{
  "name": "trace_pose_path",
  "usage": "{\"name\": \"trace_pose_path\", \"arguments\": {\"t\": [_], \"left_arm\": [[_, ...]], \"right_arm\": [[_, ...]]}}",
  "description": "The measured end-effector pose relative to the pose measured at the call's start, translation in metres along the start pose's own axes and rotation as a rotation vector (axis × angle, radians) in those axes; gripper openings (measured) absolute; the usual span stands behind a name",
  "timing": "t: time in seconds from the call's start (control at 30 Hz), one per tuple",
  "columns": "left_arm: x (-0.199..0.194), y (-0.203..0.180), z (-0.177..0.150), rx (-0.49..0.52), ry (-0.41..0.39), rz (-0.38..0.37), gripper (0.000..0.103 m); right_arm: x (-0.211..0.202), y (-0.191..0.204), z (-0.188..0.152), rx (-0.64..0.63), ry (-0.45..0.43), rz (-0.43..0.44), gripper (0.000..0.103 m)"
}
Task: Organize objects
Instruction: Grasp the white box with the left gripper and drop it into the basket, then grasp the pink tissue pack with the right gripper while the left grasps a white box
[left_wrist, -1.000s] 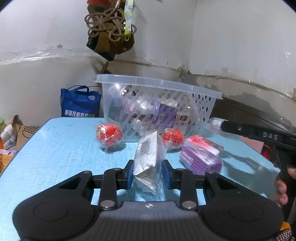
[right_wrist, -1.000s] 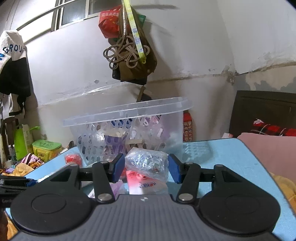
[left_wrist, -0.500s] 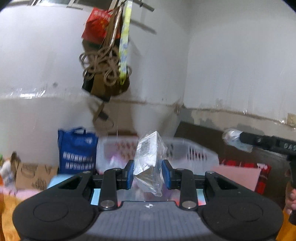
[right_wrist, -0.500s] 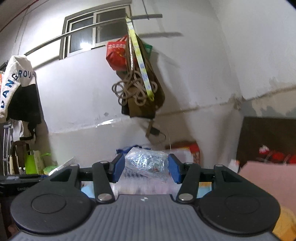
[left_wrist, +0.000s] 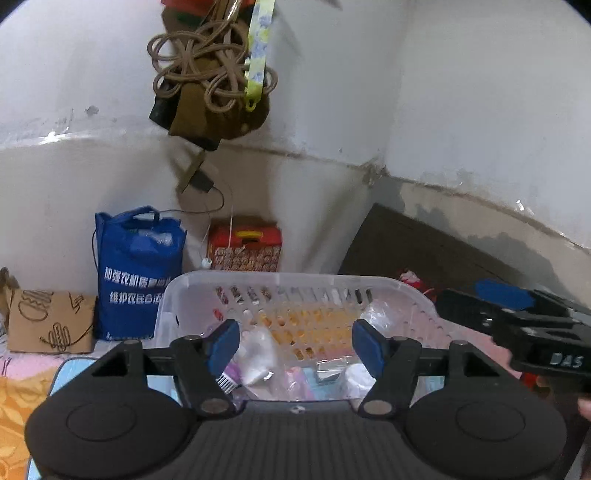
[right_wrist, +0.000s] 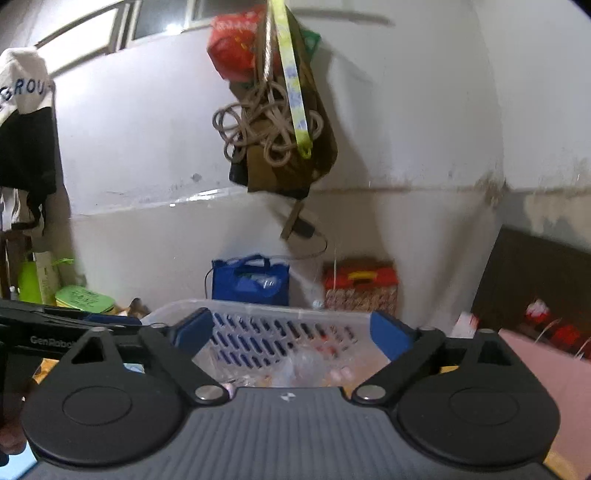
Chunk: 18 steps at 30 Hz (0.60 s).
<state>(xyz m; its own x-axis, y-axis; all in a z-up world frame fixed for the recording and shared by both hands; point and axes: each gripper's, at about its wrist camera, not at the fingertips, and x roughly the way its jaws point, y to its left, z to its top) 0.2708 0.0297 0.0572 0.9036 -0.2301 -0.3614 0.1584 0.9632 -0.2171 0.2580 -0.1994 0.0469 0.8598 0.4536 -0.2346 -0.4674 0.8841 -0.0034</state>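
Basket (left_wrist: 295, 280) sits just below both grippers, clear packets (left_wrist: 258, 350) lying inside it. Left gripper (left_wrist: 293, 345) jaws have just been opening — nothing between them now. Right gripper (right_wrist: 291, 332) jaws have also just been opening, now wide & empty — over basket w/ crinkled bag (right_wrist: 306, 363) inside.

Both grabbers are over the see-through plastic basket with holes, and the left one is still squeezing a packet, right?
Not quite. The left gripper is over the clear perforated plastic basket, but it squeezes nothing: the left wrist view shows its jaws, which have just been opening, apart with no packet between the blue pads. The right gripper is over the basket too, and its jaws have also just opened.
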Motion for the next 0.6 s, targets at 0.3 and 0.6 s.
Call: {"name": "trace_pose_path", "arguments": {"t": [0.3,0.6], "left_arm": [[-0.072,-0.008,-0.077,0.136,-0.076,0.012,0.084],[-0.034,0.003,-0.122,0.103,0.109,0.015,0.084]], "right_arm": [[-0.072,-0.012,-0.079,0.122,0.077,0.019,0.101],[-0.053,-0.008,-0.121,0.08,0.268,0.042,0.072]]}}
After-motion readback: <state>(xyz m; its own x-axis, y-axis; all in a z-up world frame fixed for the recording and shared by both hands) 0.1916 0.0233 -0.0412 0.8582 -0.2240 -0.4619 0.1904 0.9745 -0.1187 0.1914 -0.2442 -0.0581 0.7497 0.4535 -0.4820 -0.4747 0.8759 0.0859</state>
